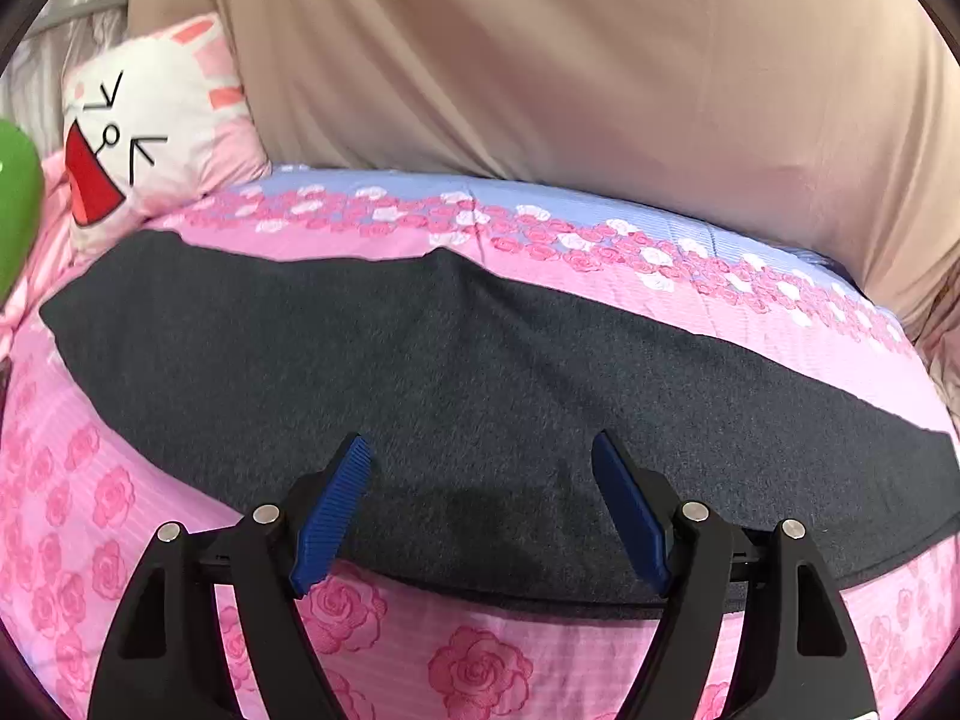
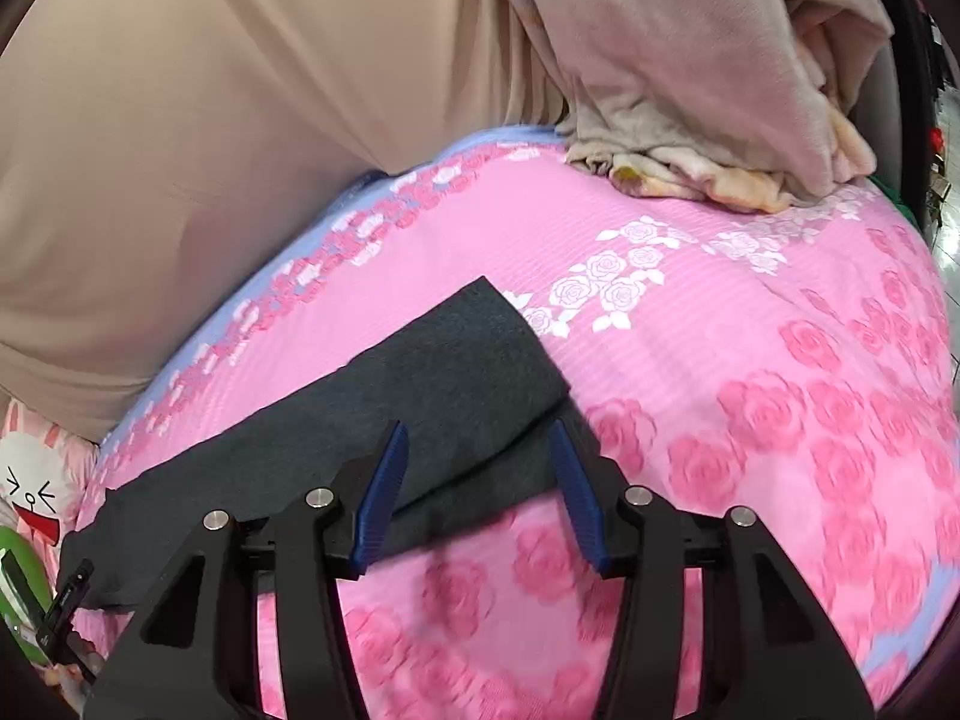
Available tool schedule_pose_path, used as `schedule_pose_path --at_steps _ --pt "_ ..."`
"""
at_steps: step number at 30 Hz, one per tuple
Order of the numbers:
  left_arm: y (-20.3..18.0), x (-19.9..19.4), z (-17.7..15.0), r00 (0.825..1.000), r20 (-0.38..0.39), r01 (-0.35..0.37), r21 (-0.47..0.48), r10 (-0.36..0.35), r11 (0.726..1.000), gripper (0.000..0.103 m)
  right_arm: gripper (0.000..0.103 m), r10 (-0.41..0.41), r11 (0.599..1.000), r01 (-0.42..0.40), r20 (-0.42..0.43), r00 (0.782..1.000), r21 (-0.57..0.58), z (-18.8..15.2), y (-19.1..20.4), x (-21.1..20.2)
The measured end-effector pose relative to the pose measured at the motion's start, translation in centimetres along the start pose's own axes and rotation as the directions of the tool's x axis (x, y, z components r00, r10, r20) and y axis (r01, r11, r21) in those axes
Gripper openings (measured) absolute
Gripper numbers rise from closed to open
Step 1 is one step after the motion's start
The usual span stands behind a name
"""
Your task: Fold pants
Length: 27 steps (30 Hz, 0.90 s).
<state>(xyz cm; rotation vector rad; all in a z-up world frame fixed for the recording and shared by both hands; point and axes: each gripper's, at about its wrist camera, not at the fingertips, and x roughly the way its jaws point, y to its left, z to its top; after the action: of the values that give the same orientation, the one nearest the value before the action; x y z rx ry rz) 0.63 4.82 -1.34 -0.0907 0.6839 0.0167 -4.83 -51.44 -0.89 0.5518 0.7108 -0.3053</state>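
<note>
Across the bed, the pants lie flat as one long dark strip running 9 to 3 o'clock, apparently leg laid on leg, ready for a crosswise fold. A pillow sits at 10 o'clock. Left gripper hovers wide open over the near edge, holding nothing. Right gripper is half open at the leg end, empty, likely placed to pinch the hem.
</note>
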Motion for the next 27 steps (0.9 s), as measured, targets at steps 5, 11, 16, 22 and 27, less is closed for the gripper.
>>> schedule_pose_path --at_steps 5,11,16,22,27 --pt "1.8 0.1 0.0 1.0 0.004 0.014 -0.08 -0.014 0.997 0.079 0.049 -0.045 0.997 0.046 -0.023 0.999 0.06 -0.4 -2.0 -0.1" --pt "2.4 0.4 0.0 1.0 -0.014 0.02 -0.117 -0.022 0.993 0.079 0.036 -0.036 0.999 0.035 -0.084 0.996 -0.021 -1.4 -1.5 0.9" --pt "2.6 0.2 -0.1 1.0 -0.005 0.018 -0.122 -0.019 0.992 0.079 0.003 -0.143 0.976 0.153 0.074 0.987 -0.154 -0.5 0.7 -1.3" --pt "2.7 0.6 -0.1 0.999 -0.02 0.026 -0.132 -0.029 0.991 0.079 0.006 -0.113 0.993 0.114 0.025 0.993 -0.029 -0.2 -3.0 -1.0" --pt "2.5 0.5 -0.1 0.999 -0.015 0.026 -0.125 -0.029 0.992 0.08 0.034 0.014 1.0 -0.014 -0.001 1.0 0.001 1.2 -1.7 -1.6"
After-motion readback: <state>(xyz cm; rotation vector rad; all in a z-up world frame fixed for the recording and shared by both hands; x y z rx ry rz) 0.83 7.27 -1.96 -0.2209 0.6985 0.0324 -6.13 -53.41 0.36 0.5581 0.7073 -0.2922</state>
